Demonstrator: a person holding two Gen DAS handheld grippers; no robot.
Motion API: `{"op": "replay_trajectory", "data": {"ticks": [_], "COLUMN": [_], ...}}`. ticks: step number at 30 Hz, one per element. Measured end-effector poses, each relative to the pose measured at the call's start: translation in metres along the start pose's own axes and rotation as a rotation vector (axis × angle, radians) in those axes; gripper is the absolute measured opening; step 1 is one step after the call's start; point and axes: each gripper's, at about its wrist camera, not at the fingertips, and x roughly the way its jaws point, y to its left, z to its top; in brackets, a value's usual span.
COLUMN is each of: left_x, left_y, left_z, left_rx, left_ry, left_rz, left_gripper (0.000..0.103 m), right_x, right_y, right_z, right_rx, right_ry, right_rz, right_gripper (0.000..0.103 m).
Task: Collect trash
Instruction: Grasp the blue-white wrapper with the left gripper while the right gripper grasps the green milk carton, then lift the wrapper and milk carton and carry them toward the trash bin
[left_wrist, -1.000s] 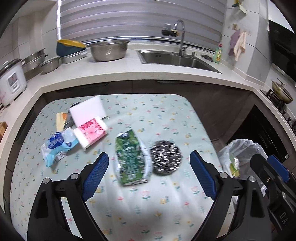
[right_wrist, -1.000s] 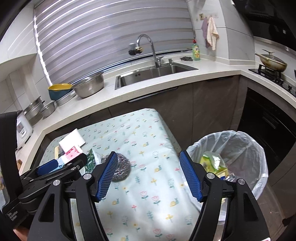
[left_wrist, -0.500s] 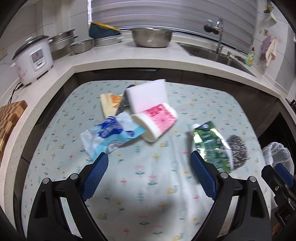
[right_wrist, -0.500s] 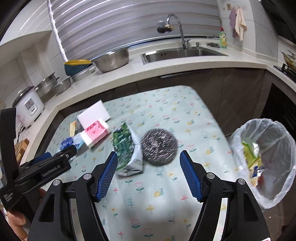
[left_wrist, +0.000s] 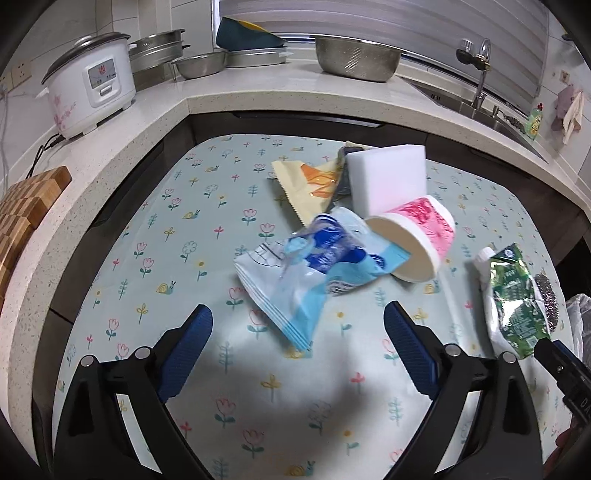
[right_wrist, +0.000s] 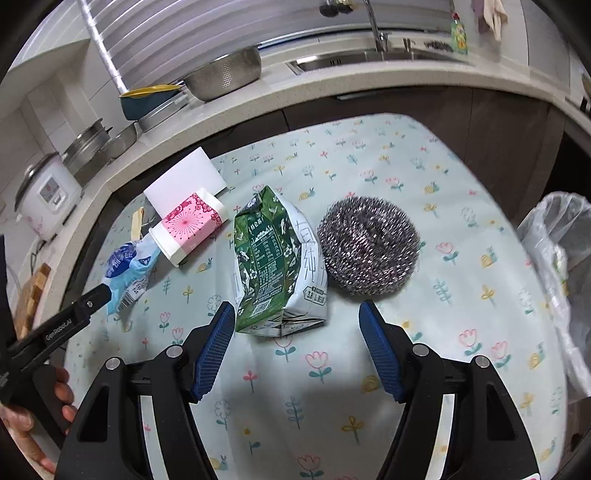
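Note:
Trash lies on the floral tablecloth (left_wrist: 207, 221). My left gripper (left_wrist: 298, 347) is open and empty, just short of a blue and white wrapper (left_wrist: 306, 273). Behind it lie a pink paper cup (left_wrist: 417, 240) on its side, a yellow wrapper (left_wrist: 310, 184) and a white sponge block (left_wrist: 388, 177). My right gripper (right_wrist: 297, 349) is open and empty, just short of a crushed green milk carton (right_wrist: 273, 258). A steel scourer (right_wrist: 369, 245) sits right of the carton. The carton (left_wrist: 517, 299) also shows at the right in the left wrist view.
A bin lined with a clear bag (right_wrist: 557, 258) stands off the table's right edge. A counter behind holds a rice cooker (left_wrist: 92, 81), metal bowls (left_wrist: 354, 59) and a sink (right_wrist: 369, 59). A wooden board (left_wrist: 22, 206) lies at the left.
My left gripper has swung left from the carton and scourer to the blue wrapper and cup. My right gripper has swung left from the bin and come down toward the green carton.

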Motion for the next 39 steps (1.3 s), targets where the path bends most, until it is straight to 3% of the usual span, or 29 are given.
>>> {"op": "replay_trajectory", "data": {"ticks": [13,17,19,23,27,28,39], "left_x": [0.049,0.059,0.059,0.053,0.040,0.038,-0.011], "left_y": [0.009,0.009,0.008,0.003,-0.004,-0.006,-0.040], "left_z": [0.009,0.009,0.009,0.008,0.006,0.006,-0.005], "left_rx": [0.024,0.018,0.011,0.013,0.016,0.017,0.058], "left_ry": [0.066,0.104,0.111,0.102,0.089,0.085,0.039], "left_rz": [-0.076,-0.101,-0.111,-0.110,-0.112,-0.114,-0.145], "left_gripper": [0.089,0.058,0.050,0.032,0.022,0.012,0.006], "right_x": [0.038,0.043,0.044,0.045,0.038,0.035,-0.005], "right_y": [-0.002,0.005,0.009,0.016,0.022,0.023,0.031], "right_z": [0.012,0.011,0.010,0.009,0.009,0.009,0.005], "right_rx": [0.071,0.061,0.049,0.035,0.011,0.006,-0.037], "right_ry": [0.055,0.052,0.051,0.059,0.041,0.036,-0.020], "right_rz": [0.050,0.059,0.065,0.080,0.081,0.083,0.068], "right_gripper": [0.070,0.070,0.069,0.047,0.039,0.038,0.028]}}
